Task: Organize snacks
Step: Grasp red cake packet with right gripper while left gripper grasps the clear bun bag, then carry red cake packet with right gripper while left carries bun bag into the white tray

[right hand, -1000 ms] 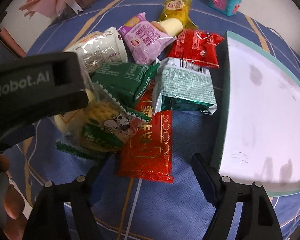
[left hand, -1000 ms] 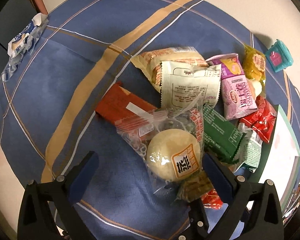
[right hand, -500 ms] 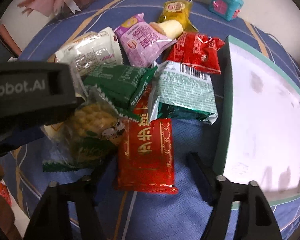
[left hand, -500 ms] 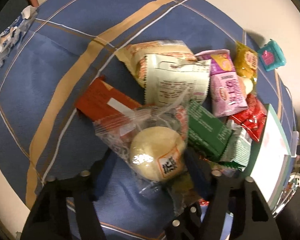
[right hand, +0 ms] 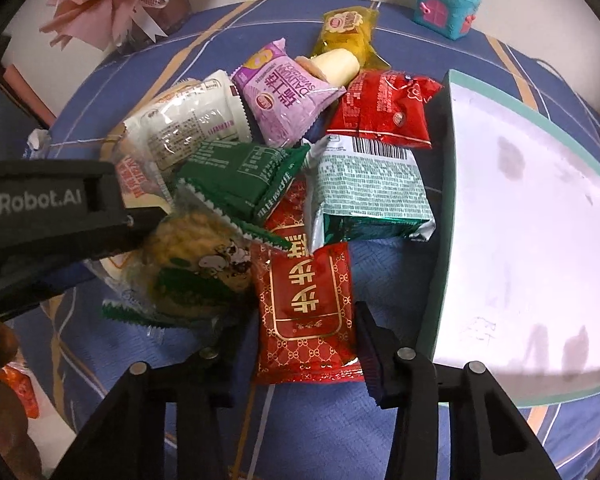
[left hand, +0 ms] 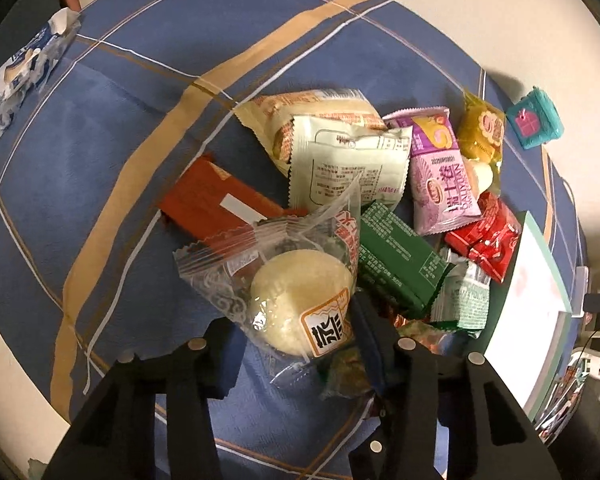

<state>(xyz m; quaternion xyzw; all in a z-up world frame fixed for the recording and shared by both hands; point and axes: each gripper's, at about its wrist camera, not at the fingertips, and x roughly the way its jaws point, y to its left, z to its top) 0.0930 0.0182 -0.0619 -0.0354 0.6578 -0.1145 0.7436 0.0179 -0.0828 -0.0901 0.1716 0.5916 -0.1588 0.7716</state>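
A pile of snack packets lies on a blue checked cloth (left hand: 100, 128). My left gripper (left hand: 296, 344) has closed on a clear bag with a round pale bun (left hand: 300, 300); its fingers press both sides of the bun. My right gripper (right hand: 296, 340) has its jaws on either side of a red packet with gold characters (right hand: 304, 308), touching its lower edges. A white tray with a teal rim (right hand: 448, 208) stands right of the pile. The left gripper's body (right hand: 48, 208) shows at the left of the right wrist view.
Green (right hand: 240, 176), pale green (right hand: 368, 196), purple (right hand: 284, 96), yellow (right hand: 348, 36) and red (right hand: 384, 112) packets crowd the pile. A teal toy box (right hand: 444, 4) and pink flowers (right hand: 108, 0) stand at the back. A blue-white wrapper (left hand: 28, 72) lies far left.
My left gripper has moved in and closed around the bun bag. My right gripper has moved forward and narrowed onto the red packet.
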